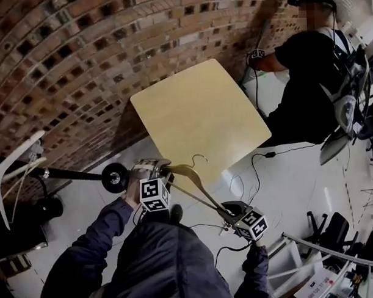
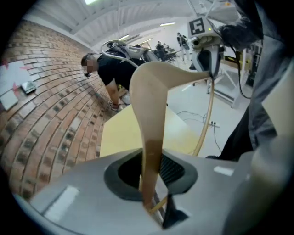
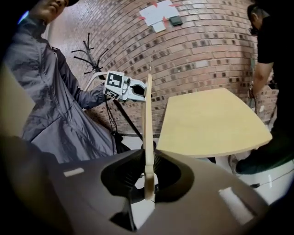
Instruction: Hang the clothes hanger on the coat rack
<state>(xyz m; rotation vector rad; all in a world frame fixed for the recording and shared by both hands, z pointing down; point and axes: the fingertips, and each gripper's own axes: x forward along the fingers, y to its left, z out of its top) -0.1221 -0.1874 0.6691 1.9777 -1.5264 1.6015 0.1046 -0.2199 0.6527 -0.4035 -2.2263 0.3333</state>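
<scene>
Underfoot, a white floor [image 1: 297, 172] runs up to a brick wall [image 1: 79, 57]. A square tabletop [image 1: 197, 114] of pale wood stands close against that wall. Paper sheets [image 3: 158, 13] are taped high on the brick.

I read both hands as held out in front of the body, with the sleeves [image 1: 98, 240] of a dark jacket reaching forward. The left tongs [image 1: 165, 172] are clamped on one end of the wooden clothes hanger [image 1: 193, 178]. The left gripper view shows that arm of the hanger pinched between the pads, jaws nearly together. The right tongs [image 1: 228, 209] are clamped on the opposite end. The right gripper view shows the thin edge of the wood standing upright between narrow jaws. The hanger is carried in the air between the two tongs, just short of the tabletop's near corner. Its wire hook [image 1: 201, 157] points toward the tabletop in the head view.

The coat rack [image 1: 77, 175] shows as a black pole at the left. Its round end appears just beside the left tongs, and the hanger is not on it. Its branched top shows behind the shoulder in the right gripper view. White curved pieces [image 1: 10, 176] sit at the left edge; I cannot tell what they are. A second person [image 1: 306, 80] in black bends by the wall beyond the tabletop. Cables [image 1: 254, 167] trail across the floor on the right, and a white frame [image 1: 288, 258] sits at lower right.
</scene>
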